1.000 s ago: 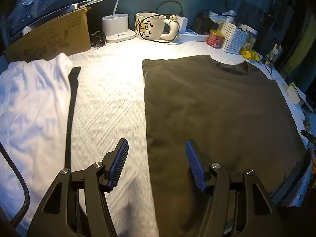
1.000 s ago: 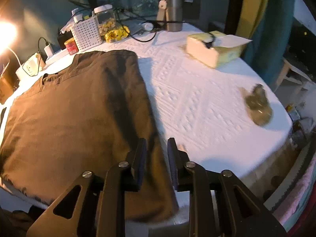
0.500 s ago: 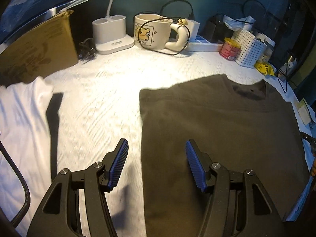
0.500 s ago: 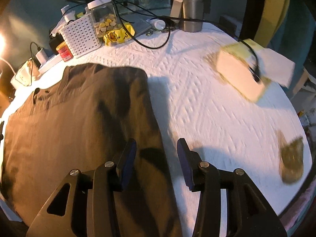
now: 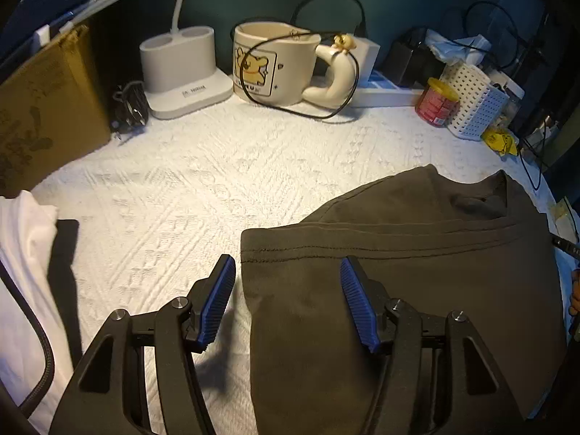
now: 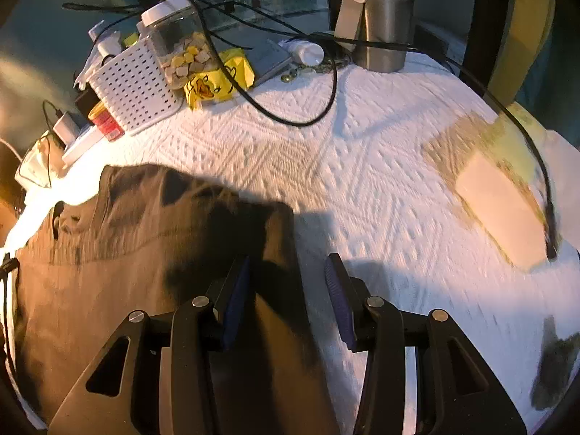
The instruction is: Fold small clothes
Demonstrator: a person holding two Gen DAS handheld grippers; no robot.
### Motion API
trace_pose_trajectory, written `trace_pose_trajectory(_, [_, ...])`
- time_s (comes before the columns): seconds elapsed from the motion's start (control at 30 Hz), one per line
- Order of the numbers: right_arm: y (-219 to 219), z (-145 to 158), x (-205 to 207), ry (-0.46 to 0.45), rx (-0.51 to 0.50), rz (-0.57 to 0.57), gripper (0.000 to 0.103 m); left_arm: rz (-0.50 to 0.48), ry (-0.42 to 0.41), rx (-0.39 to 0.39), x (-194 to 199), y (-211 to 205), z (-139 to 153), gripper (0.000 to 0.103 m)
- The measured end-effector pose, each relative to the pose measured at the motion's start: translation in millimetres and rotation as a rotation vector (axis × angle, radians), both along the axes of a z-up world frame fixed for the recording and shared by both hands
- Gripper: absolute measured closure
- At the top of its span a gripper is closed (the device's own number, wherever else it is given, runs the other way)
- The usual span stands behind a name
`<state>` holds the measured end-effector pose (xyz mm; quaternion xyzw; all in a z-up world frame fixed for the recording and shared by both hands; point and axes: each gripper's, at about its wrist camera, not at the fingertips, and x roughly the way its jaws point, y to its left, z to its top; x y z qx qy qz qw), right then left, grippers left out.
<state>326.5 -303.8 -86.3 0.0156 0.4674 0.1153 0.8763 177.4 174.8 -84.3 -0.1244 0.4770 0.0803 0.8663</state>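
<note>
A dark brown t-shirt [image 5: 417, 272] lies flat on the white textured tablecloth, collar toward the back. My left gripper [image 5: 288, 268] is open, its jaws straddling the shirt's left top corner just above the cloth. In the right wrist view the same shirt [image 6: 119, 272] lies at the left. My right gripper [image 6: 288, 268] is open over the shirt's right top corner, one finger above the fabric and one above the bare tablecloth [image 6: 380, 188]. Neither gripper holds anything.
A white garment [image 5: 21, 290] lies at the left. Along the back stand a cardboard box [image 5: 47, 116], lamp base [image 5: 185, 72], bear mug [image 5: 275, 65], red tin [image 5: 436, 105] and white basket [image 5: 475, 105]. A steel tumbler [image 6: 384, 18], cables and a tissue box [image 6: 504, 199] sit right.
Both grippers moved forward along the shirt's sides from the hem area to its top corners. The right gripper opened from nearly shut; the left stayed open.
</note>
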Motion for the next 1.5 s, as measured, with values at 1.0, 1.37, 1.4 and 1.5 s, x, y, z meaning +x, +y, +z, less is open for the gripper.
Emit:
trace_pose_trajectory(1.0, [12,64,15,-0.277,0.024,0.081,0.097,-0.032,-0.186,0.165,-4,-27,60,0.095])
trace_pose_trajectory(1.37, [22,65,45,-0.296,0.05,0.071,0.097,0.016,-0.26,0.211,9,-10,79,0.098])
trace_pose_trajectory(1.4, [24,62,48,-0.29,0.052,0.067,0.097,0.017,-0.259,0.213,14,-7,77,0.098])
trace_pose_trajectory(1.5, [28,51,58,-0.264,0.047,0.054,0.097,0.035,-0.241,0.209,33,7,64,0.098])
